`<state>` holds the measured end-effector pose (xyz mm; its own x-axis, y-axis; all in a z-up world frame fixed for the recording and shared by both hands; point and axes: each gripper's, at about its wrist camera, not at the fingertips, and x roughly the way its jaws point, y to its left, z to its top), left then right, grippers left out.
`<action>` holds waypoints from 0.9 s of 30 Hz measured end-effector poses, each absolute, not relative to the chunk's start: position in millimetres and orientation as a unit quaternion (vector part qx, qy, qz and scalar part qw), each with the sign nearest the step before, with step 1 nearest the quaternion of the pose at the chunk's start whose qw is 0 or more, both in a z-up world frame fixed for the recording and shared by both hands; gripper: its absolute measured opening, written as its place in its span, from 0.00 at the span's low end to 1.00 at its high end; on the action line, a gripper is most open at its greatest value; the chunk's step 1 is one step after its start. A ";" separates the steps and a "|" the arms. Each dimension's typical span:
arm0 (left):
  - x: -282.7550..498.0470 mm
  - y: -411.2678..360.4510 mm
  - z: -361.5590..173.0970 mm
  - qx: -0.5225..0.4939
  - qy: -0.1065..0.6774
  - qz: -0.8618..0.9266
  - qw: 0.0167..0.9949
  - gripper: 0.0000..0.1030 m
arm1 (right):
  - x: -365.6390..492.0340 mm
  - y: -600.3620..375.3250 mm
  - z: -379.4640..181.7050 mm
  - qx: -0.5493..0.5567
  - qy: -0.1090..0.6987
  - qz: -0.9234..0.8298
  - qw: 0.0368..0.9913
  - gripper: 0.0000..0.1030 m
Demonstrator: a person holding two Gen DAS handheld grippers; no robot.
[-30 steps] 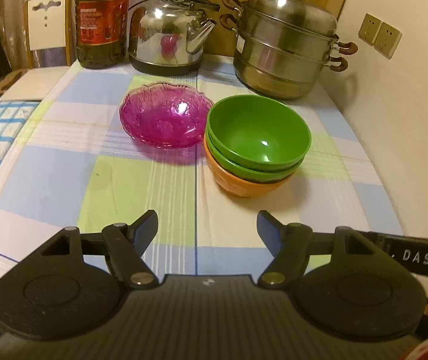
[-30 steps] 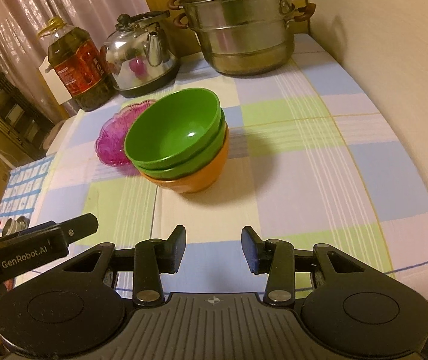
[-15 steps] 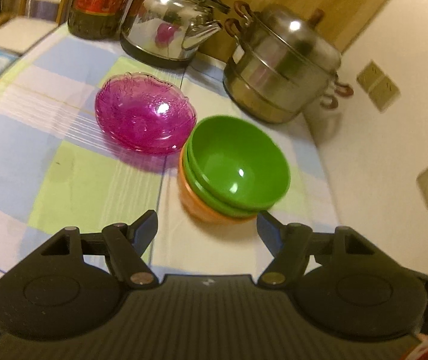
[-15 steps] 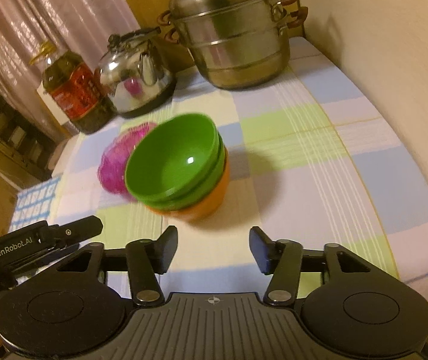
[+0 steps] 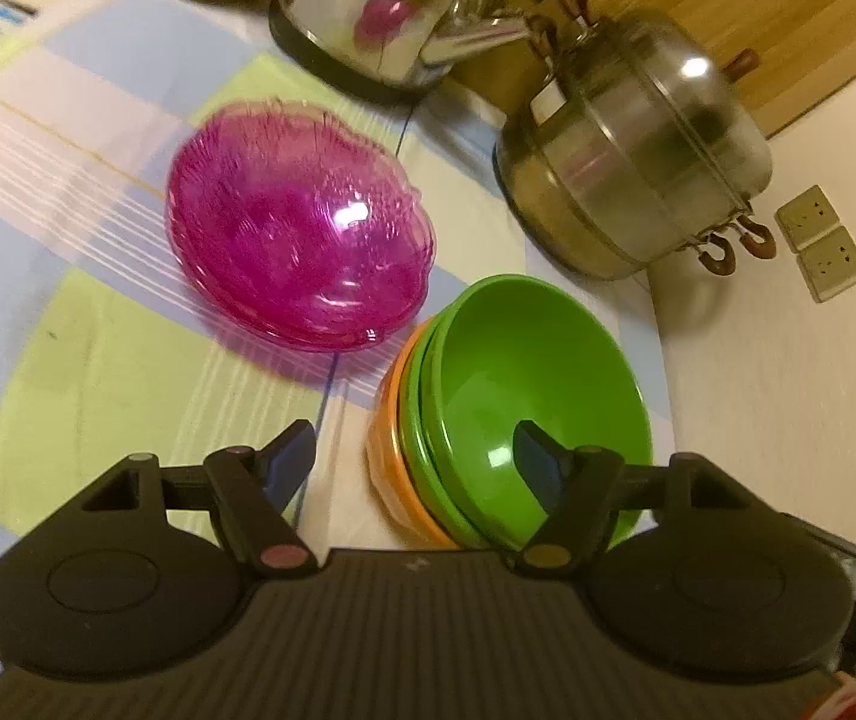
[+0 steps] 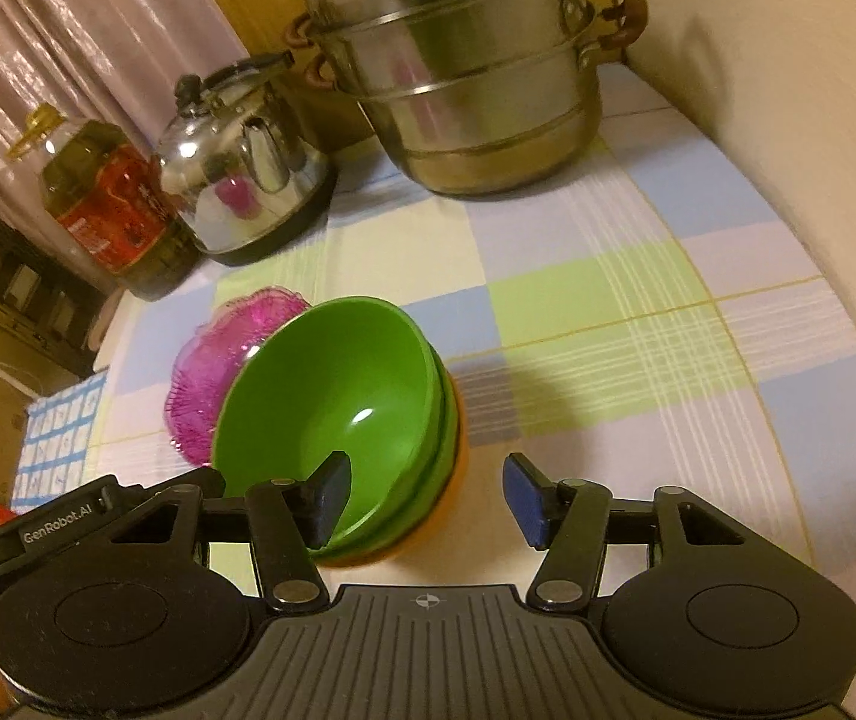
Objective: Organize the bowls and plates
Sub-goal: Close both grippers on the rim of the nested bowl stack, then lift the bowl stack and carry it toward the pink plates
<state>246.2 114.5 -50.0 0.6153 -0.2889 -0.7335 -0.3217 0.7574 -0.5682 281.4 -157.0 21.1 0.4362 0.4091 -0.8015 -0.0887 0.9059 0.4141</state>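
Both tools sit nearest the cameras. Left hand-held gripper (image 5: 413, 450) has its jaws spread wide with nothing pinched: one finger hangs over the checked cloth, the other over the inside of the top green bowl (image 5: 524, 396), with the near-left rim of the stack between them. Right hand-held gripper (image 6: 425, 495) is also parted and grips nothing; its left finger sits in front of the green bowl's (image 6: 332, 396) hollow and its right finger outside, over the cloth, so the near-right rim lies between them.

That green bowl nests in a second green one, and both sit in an orange bowl (image 5: 386, 468) on the worktop (image 6: 638, 312). Just beside the stack, on its far left, rests a pink glass dish (image 5: 299, 240). Farther back stand a steel kettle (image 6: 242, 192), a tiered steel steamer pot (image 6: 476, 90) by the wall, and a bottle of oil (image 6: 107, 210).
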 end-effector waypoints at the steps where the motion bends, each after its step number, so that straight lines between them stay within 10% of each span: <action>1: 250.4 114.0 -53.6 -0.351 0.442 0.005 0.826 0.65 | 287.4 -155.6 15.5 0.160 0.515 0.151 0.829 0.55; 27: 285.4 96.4 -77.4 -0.294 0.479 -0.008 0.827 0.28 | 317.2 -147.9 -37.2 0.184 0.564 0.144 0.792 0.44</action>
